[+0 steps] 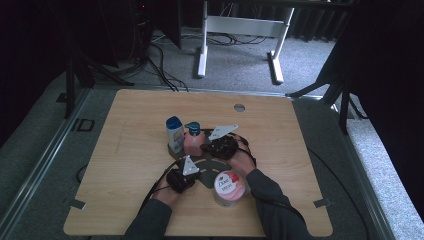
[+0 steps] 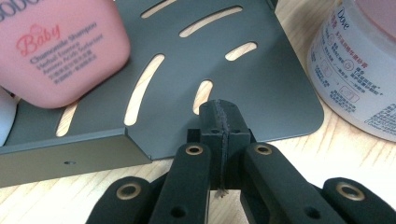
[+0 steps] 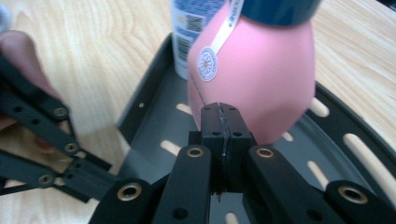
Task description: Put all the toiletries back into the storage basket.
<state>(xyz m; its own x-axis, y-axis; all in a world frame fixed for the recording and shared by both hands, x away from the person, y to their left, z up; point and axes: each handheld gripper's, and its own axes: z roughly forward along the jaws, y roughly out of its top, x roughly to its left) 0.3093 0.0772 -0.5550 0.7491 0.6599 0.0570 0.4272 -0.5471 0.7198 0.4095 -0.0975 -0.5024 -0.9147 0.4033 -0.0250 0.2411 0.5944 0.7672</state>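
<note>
While both pairs of fingers are pressed together on nothing, the left gripper (image 2: 220,122) sits at the near edge of the slotted grey tray (image 2: 261,79); the right gripper (image 3: 221,125) is just beside the pink bottle (image 3: 261,65) (blue cap). White bottle (image 1: 174,133) beside it; jar (image 1: 229,188) on the table (image 1: 130,150).

Pink baby shampoo bottle (image 2: 60,49): top cut off by upper edge of left gripper view; cap (image 3: 280,9) cropped at top of right gripper view. Dove jar (image 2: 359,70): lid and right side beyond frame edge, small print blurred. White-blue bottle (image 3: 194,32): mostly hidden behind pink bottle. Person's forearms (image 1: 272,205) cut off at bottom of high view.
</note>
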